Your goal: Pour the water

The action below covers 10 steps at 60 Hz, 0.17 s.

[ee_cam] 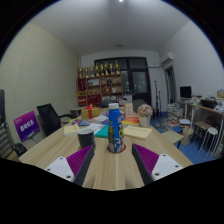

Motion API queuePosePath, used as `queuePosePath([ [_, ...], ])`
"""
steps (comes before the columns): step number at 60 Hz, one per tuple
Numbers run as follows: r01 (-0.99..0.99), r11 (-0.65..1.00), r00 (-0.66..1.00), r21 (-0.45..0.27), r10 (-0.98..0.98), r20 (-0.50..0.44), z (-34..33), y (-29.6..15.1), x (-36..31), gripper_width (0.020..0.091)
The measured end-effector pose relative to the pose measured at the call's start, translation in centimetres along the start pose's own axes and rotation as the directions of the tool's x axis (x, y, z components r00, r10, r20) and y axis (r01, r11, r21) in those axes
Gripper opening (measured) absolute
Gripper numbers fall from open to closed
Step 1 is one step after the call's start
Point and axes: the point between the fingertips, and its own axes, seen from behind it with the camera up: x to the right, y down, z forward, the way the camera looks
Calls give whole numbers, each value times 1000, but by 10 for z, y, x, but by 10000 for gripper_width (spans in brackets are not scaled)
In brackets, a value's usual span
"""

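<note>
- gripper jaws released, blue bottle standing just ahead of the pads.
- advance level along the wooden table, centre the bottle, then clamp its middle before tipping toward the dark cup.

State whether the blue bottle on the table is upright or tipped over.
Upright: the blue bottle stands vertically on the wooden table, white cap on top, just ahead of the open gripper.

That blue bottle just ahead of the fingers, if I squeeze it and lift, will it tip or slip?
The blue bottle stands tall and narrow on the wooden table, so a push high up would probably tip it. Its smooth, glossy-looking wrap may be a bit slippery. The tool is open, with the bottle just beyond the pads; gripping mid-body seems safest.
</note>
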Motion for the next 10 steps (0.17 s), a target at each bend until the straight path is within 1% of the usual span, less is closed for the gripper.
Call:
queuePosePath([
  [5, 4, 1000, 1000, -11, -4, -1, -29, 5, -1, 833],
  [10, 30, 999, 999, -12, -30, -22, -55, 7, 2, 833],
])
